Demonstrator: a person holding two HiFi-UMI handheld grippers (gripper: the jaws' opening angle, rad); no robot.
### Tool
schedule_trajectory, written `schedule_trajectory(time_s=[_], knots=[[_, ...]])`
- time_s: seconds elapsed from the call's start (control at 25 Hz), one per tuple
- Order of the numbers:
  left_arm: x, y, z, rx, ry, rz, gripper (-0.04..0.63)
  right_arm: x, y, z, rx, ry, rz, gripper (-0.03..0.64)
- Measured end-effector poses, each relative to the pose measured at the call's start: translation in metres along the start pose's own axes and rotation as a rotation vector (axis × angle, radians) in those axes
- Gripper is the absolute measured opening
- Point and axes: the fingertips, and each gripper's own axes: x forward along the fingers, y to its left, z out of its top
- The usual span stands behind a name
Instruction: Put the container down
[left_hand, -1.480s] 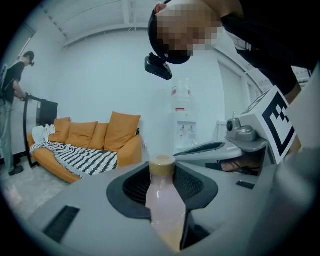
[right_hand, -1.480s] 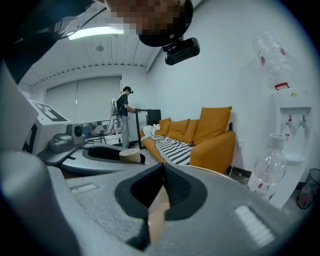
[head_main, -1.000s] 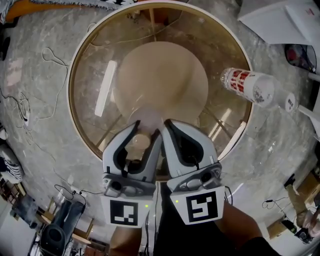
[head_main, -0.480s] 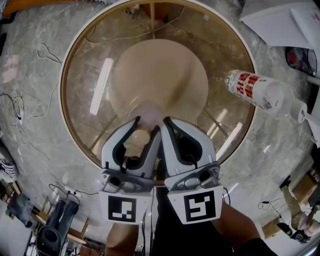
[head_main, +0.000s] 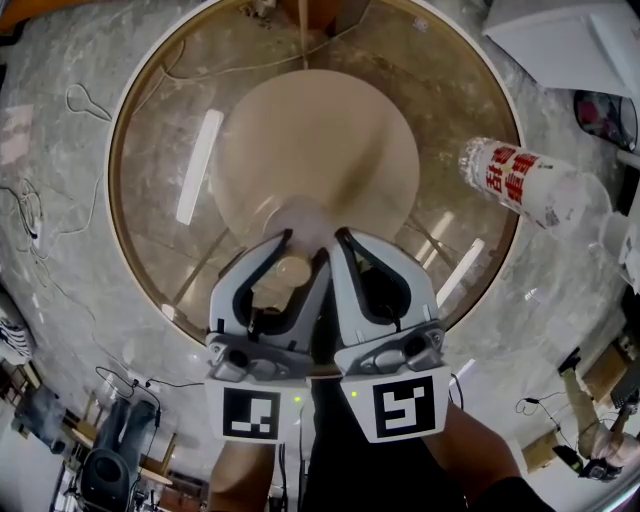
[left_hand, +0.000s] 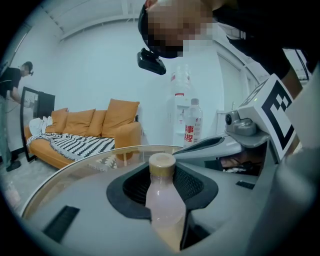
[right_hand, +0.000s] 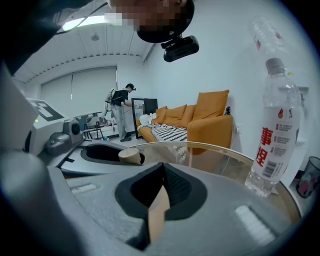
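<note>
Fingers (left_hand: 125, 190) of the left gripper (head_main: 300, 255) are closed on the container (left_hand: 162, 200), a small upright bottle of pale liquid with a tan cap, held low over the near edge of the round glass counter (head_main: 160, 150), probably to stand it on bare glass. Whether its base touches the glass cannot be told. Close beside it the right gripper (right_hand: 160, 175) has its fingers together, empty, apparently only waiting. A tall water bottle (head_main: 520, 180) stands well apart at the counter's right edge, clear of the landing spot
</note>
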Motion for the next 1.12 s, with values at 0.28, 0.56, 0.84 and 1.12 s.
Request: schedule_trajectory(time_s=[0.28,0.56,0.84,1.12], knots=[[0.005,-0.002,0.001,0.016,-0.032,-0.001,0.149,0.003,-0.007,-0.006,0.002,0.009,-0.006,-0.004],[0.004,0.000,0.002,0.026,-0.035,0.029,0.158,0.003,-0.008,-0.001,-0.011,0.009,0.007,-0.003],[-0.006,0.003,0.010,0.042,0.002,0.037,0.204,-0.002,-0.024,0.011,-0.029,0.018,-0.026,-0.003],[-0.021,0.004,0.025,0.035,0.023,0.061,0.204,-0.007,-0.019,0.027,-0.039,0.031,-0.028,-0.003]])
